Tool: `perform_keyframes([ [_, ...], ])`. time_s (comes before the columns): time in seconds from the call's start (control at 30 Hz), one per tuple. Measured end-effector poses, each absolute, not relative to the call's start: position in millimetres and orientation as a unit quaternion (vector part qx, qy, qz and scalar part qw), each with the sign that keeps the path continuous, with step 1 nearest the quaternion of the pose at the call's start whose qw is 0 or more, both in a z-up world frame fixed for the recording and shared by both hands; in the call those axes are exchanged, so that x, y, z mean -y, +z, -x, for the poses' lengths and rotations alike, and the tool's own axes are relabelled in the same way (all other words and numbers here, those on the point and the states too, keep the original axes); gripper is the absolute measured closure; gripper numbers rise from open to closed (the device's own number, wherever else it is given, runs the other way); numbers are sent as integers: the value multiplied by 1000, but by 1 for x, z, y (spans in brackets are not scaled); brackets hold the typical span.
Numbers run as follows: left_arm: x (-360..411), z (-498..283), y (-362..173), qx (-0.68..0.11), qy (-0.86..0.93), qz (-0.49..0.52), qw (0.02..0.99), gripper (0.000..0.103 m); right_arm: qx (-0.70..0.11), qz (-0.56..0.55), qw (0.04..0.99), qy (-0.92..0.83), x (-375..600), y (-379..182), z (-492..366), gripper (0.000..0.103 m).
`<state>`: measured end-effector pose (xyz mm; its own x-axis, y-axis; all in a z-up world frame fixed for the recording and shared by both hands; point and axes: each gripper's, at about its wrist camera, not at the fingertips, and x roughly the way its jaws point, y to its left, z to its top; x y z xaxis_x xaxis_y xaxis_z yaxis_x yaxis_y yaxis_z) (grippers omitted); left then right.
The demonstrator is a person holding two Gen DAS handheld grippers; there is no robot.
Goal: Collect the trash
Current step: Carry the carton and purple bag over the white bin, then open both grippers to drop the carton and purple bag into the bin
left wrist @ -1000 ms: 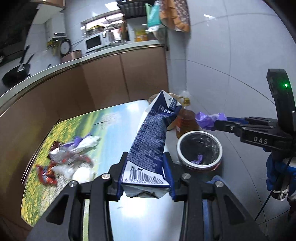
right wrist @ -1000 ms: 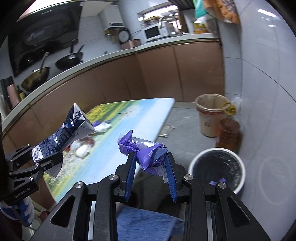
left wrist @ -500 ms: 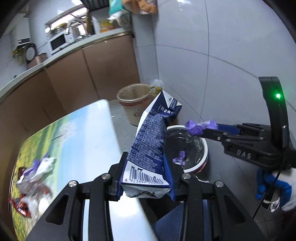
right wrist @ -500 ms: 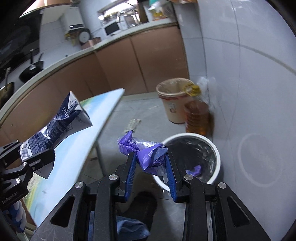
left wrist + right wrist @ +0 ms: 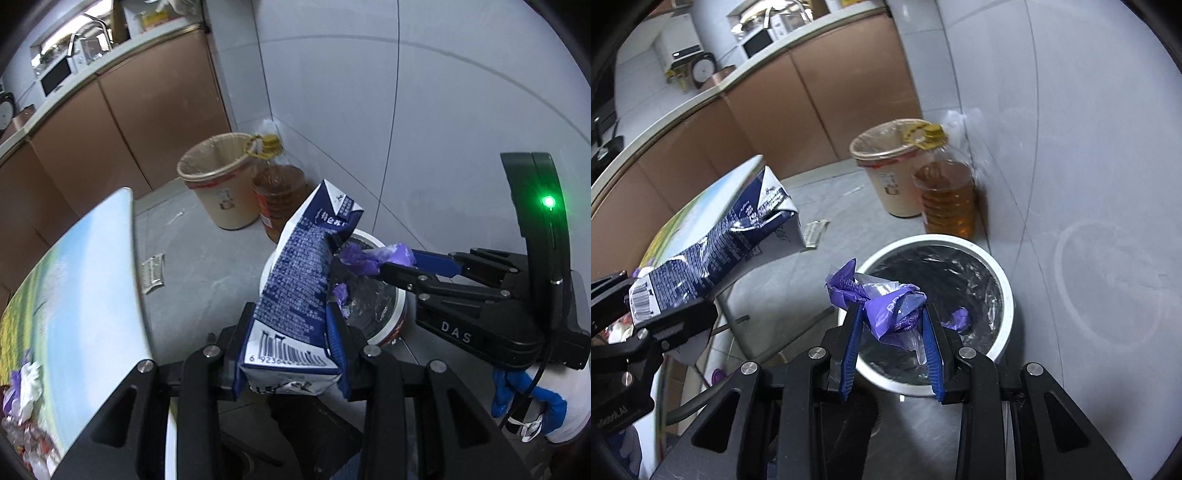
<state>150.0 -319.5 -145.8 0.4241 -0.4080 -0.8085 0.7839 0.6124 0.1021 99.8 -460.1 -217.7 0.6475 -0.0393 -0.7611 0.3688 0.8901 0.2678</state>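
Grey floor tiles and brown cabinets frame the scene, with the table (image 5: 92, 266) at far left carrying leftover wrappers (image 5: 22, 384). Rightward, the left tool (image 5: 291, 332) is clamped on a crushed blue carton (image 5: 299, 280), its long axis tilting up toward the white bin (image 5: 1004, 291). Further right, the right tool (image 5: 892, 328) pinches a purple wrapper (image 5: 882, 299) directly over the bin's near rim, so it looks nearer to dropping; the carton's top overlaps the bin's left rim.
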Motion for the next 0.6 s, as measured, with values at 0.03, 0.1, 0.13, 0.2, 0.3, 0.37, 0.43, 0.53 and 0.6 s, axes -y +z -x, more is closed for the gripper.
perform_keyframes([
  [0.03, 325, -153, -151, -394, -370, -244, 805, 69, -406, -206, 882, -119, 464, -222, -103, 71],
  [0.1, 334, -158, -158, -401, -371, -248, 800, 69, -407, -209, 880, -125, 469, -229, -107, 71],
  [0.13, 337, -159, -161, -404, -371, -249, 798, 69, -408, -210, 879, -129, 473, -232, -110, 71],
  [0.2, 346, -166, -168, -413, -371, -252, 793, 69, -410, -211, 877, -135, 477, -238, -115, 71],
  [0.3, 361, -178, -179, -429, -371, -253, 784, 68, -413, -213, 873, -144, 485, -246, -122, 69],
  [0.37, 369, -185, -184, -440, -371, -247, 780, 68, -416, -211, 872, -149, 487, -250, -126, 69],
  [0.43, 373, -193, -187, -452, -373, -236, 775, 67, -418, -211, 870, -156, 490, -254, -130, 63],
  [0.53, 377, -204, -185, -458, -379, -210, 776, 58, -419, -209, 867, -168, 494, -256, -130, 53],
  [0.6, 377, -208, -180, -460, -384, -192, 777, 56, -419, -209, 866, -173, 496, -256, -127, 51],
])
